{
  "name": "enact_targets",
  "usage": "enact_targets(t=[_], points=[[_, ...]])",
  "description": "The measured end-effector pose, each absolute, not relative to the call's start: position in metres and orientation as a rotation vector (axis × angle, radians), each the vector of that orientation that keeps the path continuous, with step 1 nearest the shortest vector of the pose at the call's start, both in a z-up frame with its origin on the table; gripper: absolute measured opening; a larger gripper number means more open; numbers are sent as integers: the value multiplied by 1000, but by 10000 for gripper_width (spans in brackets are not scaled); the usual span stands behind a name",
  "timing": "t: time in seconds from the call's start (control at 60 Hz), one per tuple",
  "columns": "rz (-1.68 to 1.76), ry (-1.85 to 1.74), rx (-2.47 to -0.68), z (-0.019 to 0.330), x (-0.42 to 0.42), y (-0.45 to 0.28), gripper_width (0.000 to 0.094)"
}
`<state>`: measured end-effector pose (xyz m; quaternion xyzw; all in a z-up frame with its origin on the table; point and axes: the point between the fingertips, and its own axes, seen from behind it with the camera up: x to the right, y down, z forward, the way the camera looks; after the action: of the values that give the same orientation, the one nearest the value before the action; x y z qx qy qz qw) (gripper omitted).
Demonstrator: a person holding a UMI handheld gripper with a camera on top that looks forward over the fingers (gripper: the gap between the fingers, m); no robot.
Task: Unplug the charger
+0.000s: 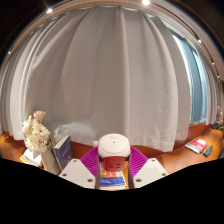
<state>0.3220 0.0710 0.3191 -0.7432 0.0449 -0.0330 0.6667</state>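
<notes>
Tongs of mine pinch the rounded white plastic charger with its red mark, both pink pads pressed to its sides, held up in front of the pale pleated curtain. I can't see any socket or cable, so whether it's free is unclear. My worry is that the smooth body slips if I tilt, dropping toward the wooden bench near the white flowers.

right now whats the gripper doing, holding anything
Gripper: closed on the white charger, a pink pad pressing each side.
</notes>
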Motion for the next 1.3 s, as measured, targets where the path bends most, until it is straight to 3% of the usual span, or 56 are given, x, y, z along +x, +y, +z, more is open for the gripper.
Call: enact_targets(t=[0.083,0.283,0.4,0.583,0.75,0.867,1.1,1.3], points=[[-129,103,-1786,281,356,73,378],[-157,72,-2071,126,395,53,396],[-124,103,-2142,75,402,46,398],[-93,113,-2224,28,405,36,453],[-126,96,-2198,29,409,38,524],[-145,106,-2209,34,409,35,748],[-199,132,-2098,100,394,20,778],[-213,214,-1978,181,355,-19,813]])
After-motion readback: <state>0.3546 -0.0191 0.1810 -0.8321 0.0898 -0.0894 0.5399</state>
